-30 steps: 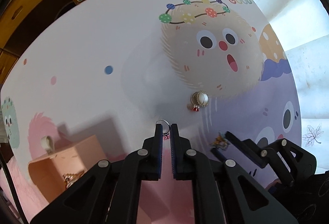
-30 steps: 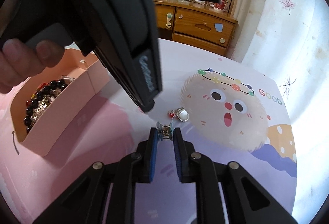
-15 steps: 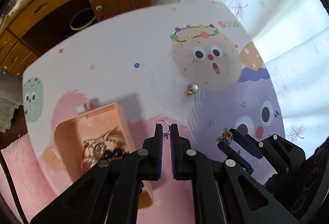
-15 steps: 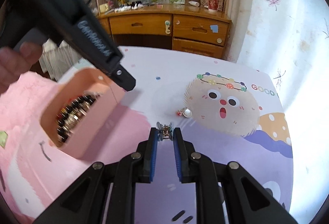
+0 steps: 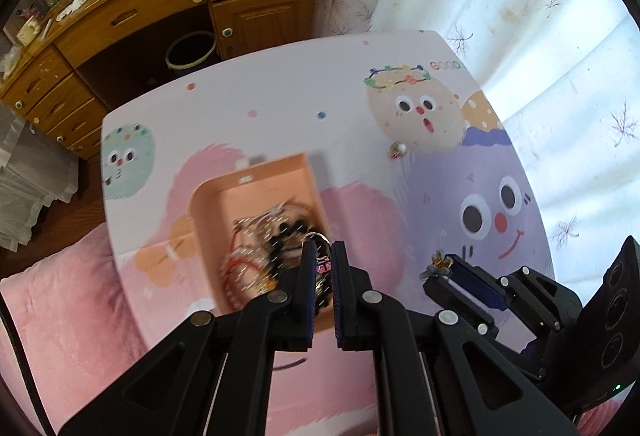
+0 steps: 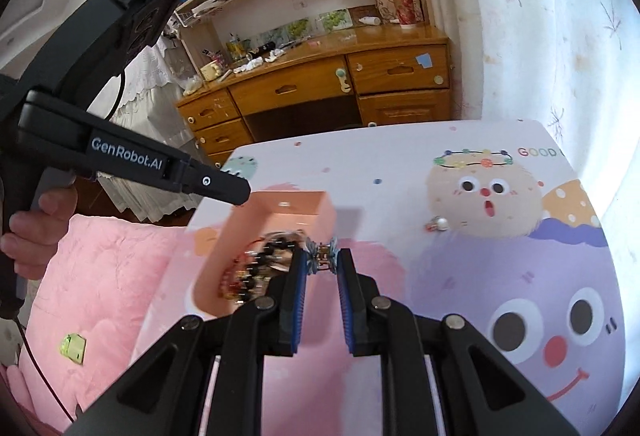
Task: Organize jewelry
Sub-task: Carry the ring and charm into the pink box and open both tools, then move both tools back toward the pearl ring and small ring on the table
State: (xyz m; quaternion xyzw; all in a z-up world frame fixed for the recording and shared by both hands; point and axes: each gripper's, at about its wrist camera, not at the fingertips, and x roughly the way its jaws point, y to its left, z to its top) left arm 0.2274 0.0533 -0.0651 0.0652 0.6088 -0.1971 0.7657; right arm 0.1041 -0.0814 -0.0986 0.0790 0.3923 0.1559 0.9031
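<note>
Pink open box (image 5: 260, 196) sits on the counter (image 5: 280, 96) toward its left edge, on the printed cartoon mat; beaded jewelry (image 5: 264, 248) lies heaped inside it, blurred in both views. The left tool (image 5: 323, 256) hangs above the box's right half, its jaws pressed together on a small ring-topped charm (image 5: 318, 241), the metal loop standing proud of the fingertips. A person's hand (image 6: 38, 232) grips this tool's handle at the left of the right wrist view. The right tool (image 6: 322, 260) is clamped on a small clip-like ornament (image 6: 322, 256) with blue and gold parts, held off the counter just beside the box's right wall; the same ornament shows at that tool's tip in the left wrist view (image 5: 438, 264). Further right, a pearl earring (image 5: 398, 150) with a red bead lies alone on the counter, at the lower edge of the beige fuzzy face print (image 5: 416, 108), well apart from the box and near the counter's far right corner.
</note>
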